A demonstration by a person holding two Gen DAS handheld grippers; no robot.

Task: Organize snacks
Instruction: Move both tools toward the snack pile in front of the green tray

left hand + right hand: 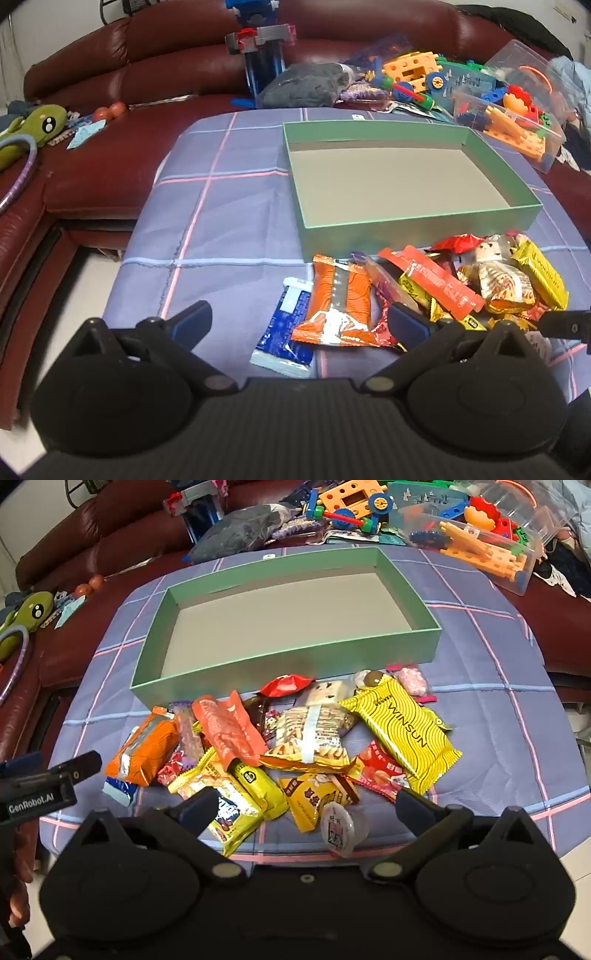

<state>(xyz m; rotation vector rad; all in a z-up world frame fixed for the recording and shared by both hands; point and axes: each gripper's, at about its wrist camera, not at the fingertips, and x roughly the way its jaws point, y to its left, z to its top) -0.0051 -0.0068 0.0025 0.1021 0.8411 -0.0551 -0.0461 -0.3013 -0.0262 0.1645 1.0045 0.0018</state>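
An empty green box (413, 229) (280, 661) stands on the checked blue cloth (221, 206). A pile of snack packets lies in front of it: an orange packet (341, 299) (144, 747), a blue packet (286, 328), a yellow WINSUN packet (402, 723) (543, 275), a biscuit packet (310, 738), a small jelly cup (341, 829). My left gripper (301, 321) is open above the blue and orange packets. My right gripper (306, 805) is open above the near edge of the pile. Both are empty.
A dark red leather sofa (122, 74) surrounds the table. Toys lie behind the box: a clear bin of building pieces (513, 114) (491, 539), a blue robot (264, 55), a green plush (33, 129). The left gripper shows at the right wrist view's left edge (48, 779).
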